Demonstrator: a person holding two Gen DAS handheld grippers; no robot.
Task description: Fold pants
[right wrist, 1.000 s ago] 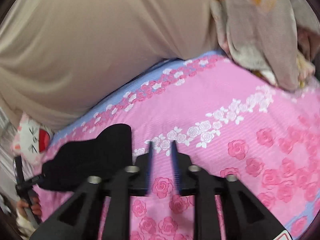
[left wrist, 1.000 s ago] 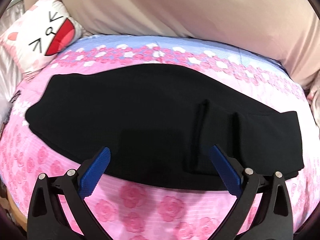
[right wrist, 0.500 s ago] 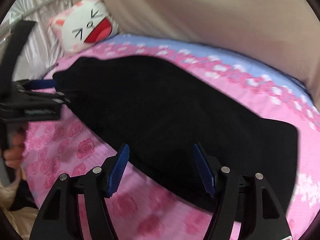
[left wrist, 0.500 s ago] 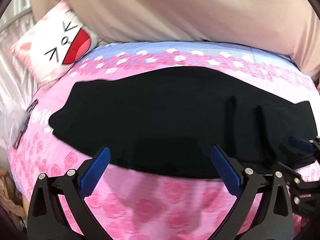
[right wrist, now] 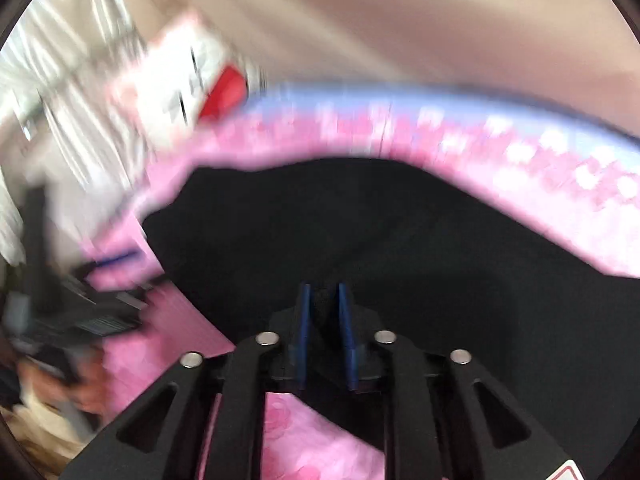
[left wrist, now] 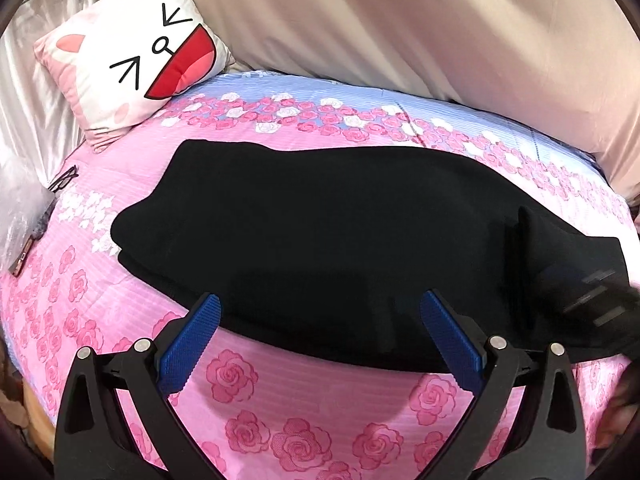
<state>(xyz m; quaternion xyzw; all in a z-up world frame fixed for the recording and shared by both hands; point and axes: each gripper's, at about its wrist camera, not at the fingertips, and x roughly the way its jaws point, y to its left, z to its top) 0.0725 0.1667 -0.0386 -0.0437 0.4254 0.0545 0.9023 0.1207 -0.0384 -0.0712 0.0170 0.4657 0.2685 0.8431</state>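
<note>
Black pants (left wrist: 340, 232) lie folded lengthwise across the pink rose bedsheet (left wrist: 280, 420). My left gripper (left wrist: 320, 300) is open, its blue pads (left wrist: 192, 340) hovering wide apart over the near edge of the pants, nothing pinched. My right gripper (right wrist: 323, 292) has its jaws closing, and its narrow-set blue pads hold a bunch of black fabric from the pants (right wrist: 400, 232) between them. In the left wrist view the right gripper (left wrist: 600, 300) is a dark blur at the pants' right end. The right wrist view is motion-blurred, and the left gripper (right wrist: 100, 312) shows at its left.
A white cat-face pillow (left wrist: 140, 60) sits at the far left of the bed. A big beige duvet (left wrist: 400, 20) fills the back. Eyeglasses (left wrist: 64, 178) and a flat dark item (left wrist: 24, 256) lie near the left edge.
The right gripper swung from bare sheet onto the pants' right end and narrowed its jaws around fabric. The left gripper shifted along the near edge and stayed open.
</note>
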